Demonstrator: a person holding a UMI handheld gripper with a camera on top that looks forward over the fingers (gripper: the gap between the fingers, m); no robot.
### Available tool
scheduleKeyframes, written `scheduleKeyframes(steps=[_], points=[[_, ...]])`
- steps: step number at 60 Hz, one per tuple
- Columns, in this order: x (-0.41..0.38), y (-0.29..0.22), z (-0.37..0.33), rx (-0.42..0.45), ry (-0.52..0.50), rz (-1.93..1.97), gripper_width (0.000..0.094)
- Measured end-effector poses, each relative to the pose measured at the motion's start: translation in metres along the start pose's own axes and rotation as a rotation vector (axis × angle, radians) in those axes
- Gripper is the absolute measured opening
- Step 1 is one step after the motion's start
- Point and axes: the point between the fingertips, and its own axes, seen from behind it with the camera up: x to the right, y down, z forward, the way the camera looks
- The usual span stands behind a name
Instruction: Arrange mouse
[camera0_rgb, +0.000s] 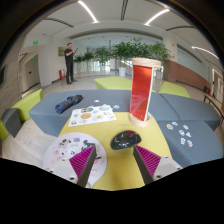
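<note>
Mouse (125, 140) ahead of open fingers (84, 163)

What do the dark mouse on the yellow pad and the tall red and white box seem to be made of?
The mouse, just ahead of the open gripper, looks like dark, glossy plastic: light glints off its rounded shell. The tall box looks like printed cardboard, judging by its flat faces and sharp edges, though that is uncertain.

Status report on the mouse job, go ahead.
Gripper open, holding nothing. Mouse on yellow table, just ahead of fingers. Path clear; red-white stand stands beyond.
</note>
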Motion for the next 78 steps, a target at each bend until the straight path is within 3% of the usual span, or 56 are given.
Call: scheduleKeyframes(steps=[12, 32, 36, 37, 38, 49, 64, 71, 78], points=[[0.015, 0.008, 0.053, -0.043, 0.016, 0.019, 0.0802], [0.016, -0.024, 0.130, -0.054, 0.067, -0.011, 0.0798], [0.017, -0.024, 0.141, -0.056, 0.085, 0.001, 0.0747], [0.018, -0.025, 0.143, -0.052, 0.088, 0.008, 0.0692], [0.018, -0.026, 0.144, -0.050, 0.088, 0.016, 0.0567], [0.022, -0.021, 0.131, -0.079, 0.110, 0.084, 0.0435], [-0.043, -0.078, 0.005, 0.102, 0.031, 0.003, 0.0419], [-0.099, -0.045, -0.020, 0.073, -0.021, 0.002, 0.0419], [-0.118, 0.009, 0.003, -0.021, -0.018, 0.013, 0.0418]])
